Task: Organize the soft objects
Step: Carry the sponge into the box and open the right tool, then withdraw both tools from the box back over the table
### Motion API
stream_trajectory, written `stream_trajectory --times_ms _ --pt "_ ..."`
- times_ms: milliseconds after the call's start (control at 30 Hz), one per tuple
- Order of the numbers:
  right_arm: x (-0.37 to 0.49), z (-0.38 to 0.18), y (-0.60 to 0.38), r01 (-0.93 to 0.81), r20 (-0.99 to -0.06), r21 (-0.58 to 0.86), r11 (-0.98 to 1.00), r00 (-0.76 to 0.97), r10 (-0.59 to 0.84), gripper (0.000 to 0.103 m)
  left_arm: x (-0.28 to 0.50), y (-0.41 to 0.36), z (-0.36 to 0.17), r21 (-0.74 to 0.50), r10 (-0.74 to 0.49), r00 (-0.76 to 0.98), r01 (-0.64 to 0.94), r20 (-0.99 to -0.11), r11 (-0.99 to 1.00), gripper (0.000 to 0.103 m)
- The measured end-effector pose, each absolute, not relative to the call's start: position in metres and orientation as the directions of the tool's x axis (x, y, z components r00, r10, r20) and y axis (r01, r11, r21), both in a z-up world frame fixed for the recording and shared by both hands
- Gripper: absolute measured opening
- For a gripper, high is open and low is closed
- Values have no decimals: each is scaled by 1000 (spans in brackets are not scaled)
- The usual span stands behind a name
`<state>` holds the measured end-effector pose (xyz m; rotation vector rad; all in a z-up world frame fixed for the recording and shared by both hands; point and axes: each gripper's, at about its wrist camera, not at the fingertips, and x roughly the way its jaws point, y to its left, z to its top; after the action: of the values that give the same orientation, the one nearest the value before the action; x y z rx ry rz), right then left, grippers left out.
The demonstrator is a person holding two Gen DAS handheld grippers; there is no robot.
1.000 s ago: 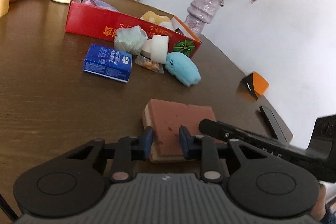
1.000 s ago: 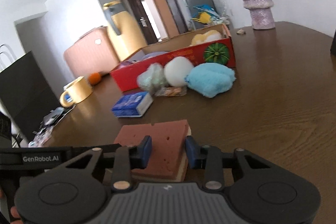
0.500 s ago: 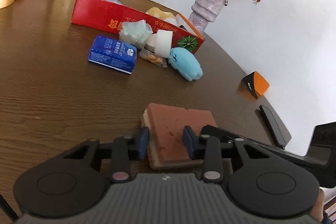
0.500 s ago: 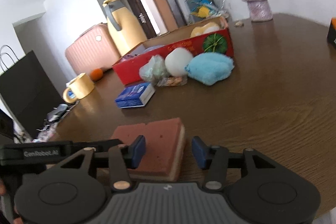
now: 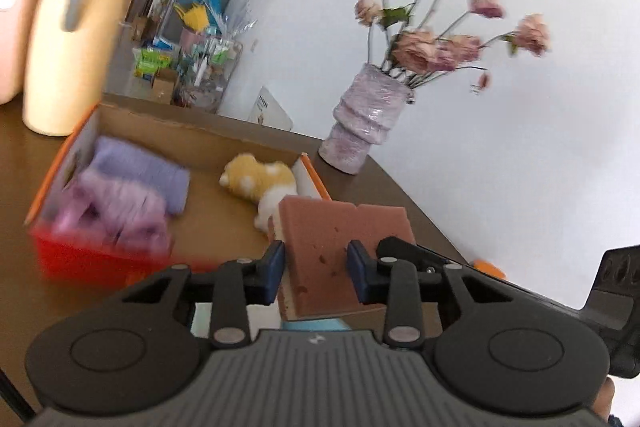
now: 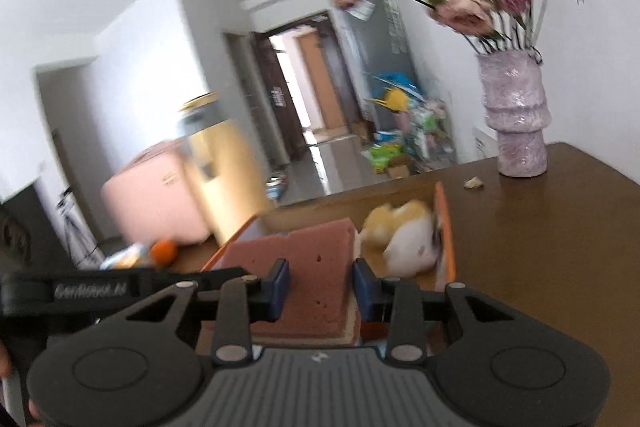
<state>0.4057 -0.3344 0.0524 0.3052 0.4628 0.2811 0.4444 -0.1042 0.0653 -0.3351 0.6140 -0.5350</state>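
A brown sponge (image 5: pixel 344 227) with a pale underside hangs in the air, tilted, above the near edge of the red cardboard box (image 5: pixel 200 131). My left gripper (image 5: pixel 316 267) is shut on one of its ends. My right gripper (image 6: pixel 318 285) grips the sponge (image 6: pixel 304 251) from the other side, its jaws closing with the pads pressed on it. Inside the box lie a yellow and white plush (image 5: pixel 260 179) at the right end and purple cloths (image 5: pixel 132 187) at the left. The right wrist view shows the plush (image 6: pixel 404 235) against the box's orange rim (image 6: pixel 444 227).
A lilac vase of dried flowers (image 5: pixel 364 131) stands on the brown table (image 6: pixel 540 247) beyond the box's right end. A cream thermos jug (image 5: pixel 68 47) stands at its left end, with a pink suitcase (image 6: pixel 156 195) and an orange (image 6: pixel 164 251) nearby. A light blue plush (image 5: pixel 312 325) shows just below the sponge.
The sponge has left the table: both grippers have raised it and carried it forward to the box. The right jaws stood wider half a second ago and have closed on it again.
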Motion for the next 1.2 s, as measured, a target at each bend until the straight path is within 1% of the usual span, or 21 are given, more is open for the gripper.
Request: stream_trajectory --times_ms 67,167,333,433,467,500,533,567,633,700,733,800,833,867,933,1000,1067,1133,1200 --pt "451 51 -342 -156 -443 367 917 838 320 33 489 -115 62 -471 -563 666 341 -489 813 34" --pt "498 34 -345 -110 -525 365 924 796 302 33 539 -129 43 -491 -551 623 290 -555 822 34" --pt "530 -2 -337 -70 -631 298 952 734 252 33 567 -144 7 -424 -501 592 278 -631 862 34" --pt "533 -8 -328 -58 -657 203 978 733 180 34 573 -146 -9 -432 -509 560 276 -653 859 33" --pt "533 -8 -326 -49 -661 180 982 733 158 32 575 -148 -12 -431 -508 552 275 -661 859 34" --pt "533 -7 -327 -43 -659 168 985 738 145 33 574 -149 -14 -424 -507 546 282 -667 861 34" --pt "531 -4 -329 -40 -657 163 986 741 139 38 574 -150 -14 -404 -496 543 288 -677 868 34" --pt "528 0 -329 -39 -657 158 987 742 135 40 571 -150 -11 -379 -478 551 292 -684 878 36" --pt "518 14 -330 -40 -640 134 990 759 117 40 561 -142 5 -337 -461 587 314 -666 887 36" --pt "507 34 -332 -43 -615 110 993 782 102 40 548 -131 27 -290 -433 626 323 -649 901 40" --pt "500 46 -331 -48 -598 104 993 795 101 42 540 -125 41 -265 -420 647 327 -636 907 40" --pt "489 68 -329 -70 -568 80 994 817 103 47 522 -111 69 -207 -383 699 326 -605 922 43" --pt "480 80 -328 -87 -548 54 995 830 102 54 513 -104 82 -183 -364 723 319 -587 930 45" --pt "471 91 -327 -101 -526 25 995 845 99 61 500 -96 96 -164 -341 753 303 -563 939 49" --pt "454 111 -326 -107 -489 -25 994 869 82 63 480 -83 117 -132 -311 793 285 -524 949 57" --pt "435 126 -327 -105 -445 -39 994 892 77 66 456 -73 133 -71 -257 842 254 -474 964 79" --pt "418 138 -328 -105 -393 -24 994 915 87 73 436 -69 144 -11 -185 892 198 -413 980 87" --pt "398 143 -326 -106 -323 -15 994 942 96 79 416 -66 150 26 -133 930 151 -342 988 90" --pt "381 144 -321 -92 -263 -35 995 961 80 82 399 -63 154 58 -102 950 124 -295 991 93"
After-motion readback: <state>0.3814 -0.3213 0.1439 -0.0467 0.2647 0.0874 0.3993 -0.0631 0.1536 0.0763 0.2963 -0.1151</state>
